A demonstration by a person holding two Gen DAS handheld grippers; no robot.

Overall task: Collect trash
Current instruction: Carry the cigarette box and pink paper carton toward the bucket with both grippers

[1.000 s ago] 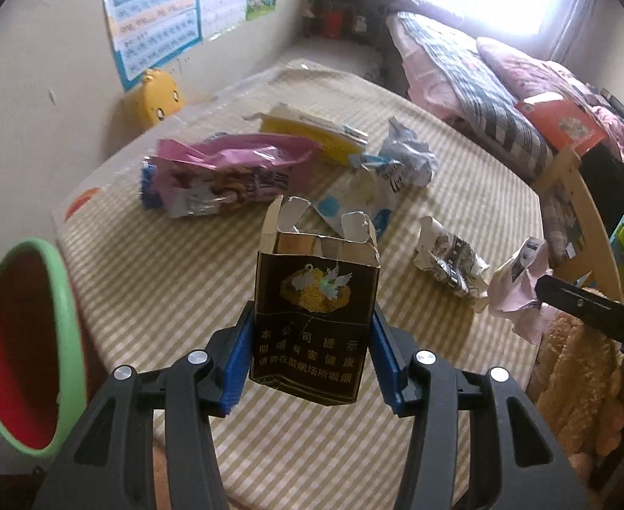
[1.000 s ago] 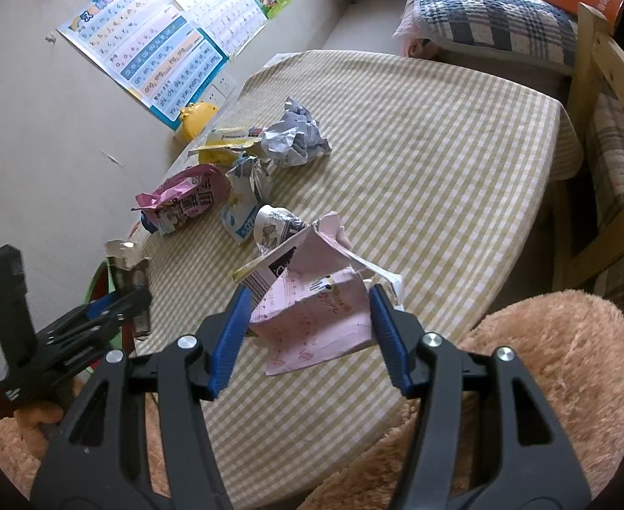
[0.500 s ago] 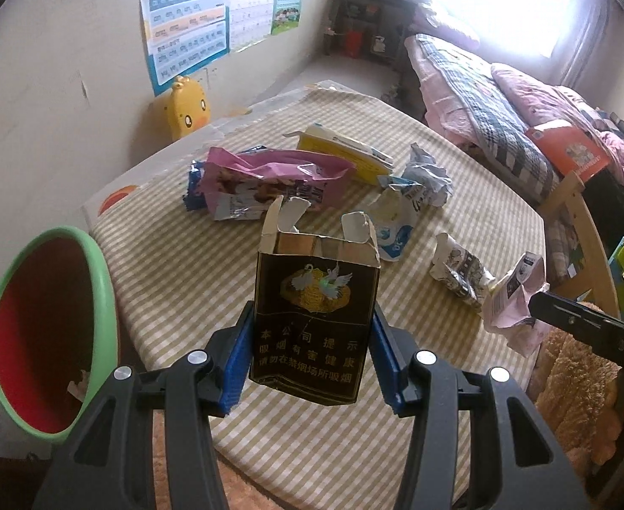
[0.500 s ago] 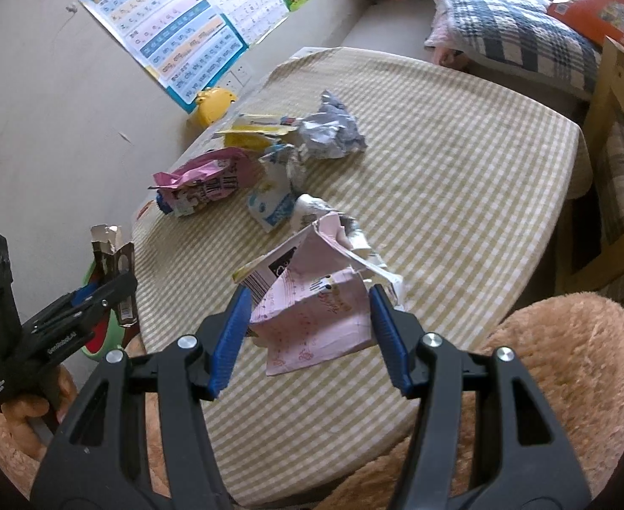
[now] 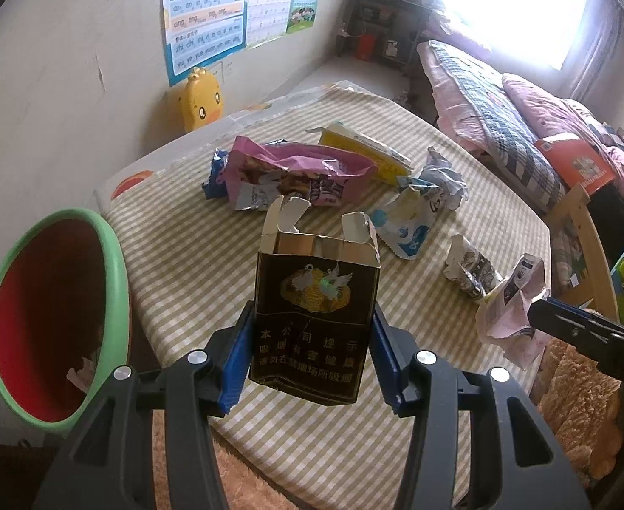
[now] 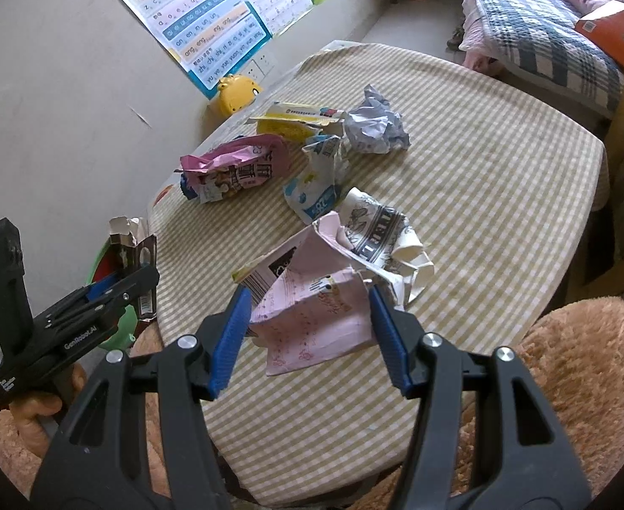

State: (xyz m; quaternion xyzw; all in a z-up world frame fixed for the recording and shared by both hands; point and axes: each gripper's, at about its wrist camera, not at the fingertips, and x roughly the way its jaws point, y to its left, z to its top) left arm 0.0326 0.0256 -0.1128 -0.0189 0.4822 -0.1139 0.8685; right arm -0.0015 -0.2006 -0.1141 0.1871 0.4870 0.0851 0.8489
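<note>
Blue pads of my left gripper (image 5: 312,355) clamp a dark, upright cigarette pack (image 5: 314,318), its top torn open into ragged flaps; I can see white cranes on a gold emblem and rows of gold Chinese characters on its front. My right gripper (image 6: 309,323) is closed on a crumpled pink paper wrapper (image 6: 312,318) with small printed figures and a barcode patch, held above the near edge of the tabletop (image 6: 503,178). On the side of the left gripper, in the right wrist view, I read "GenRobot.AI". Just left of the pack, below the table edge, gapes a bin (image 5: 57,310) with a green rim and red inside. Still on the checked cloth lie a pink snack bag (image 5: 295,174), a yellow box (image 5: 365,153), a blue-and-white pouch (image 5: 405,223), a crumpled paper ball (image 5: 443,174) and a black-and-white wrapper (image 5: 467,270). Beyond, a yellow duck (image 5: 201,100) sits under a pinyin poster (image 5: 205,12) on the wall.
</note>
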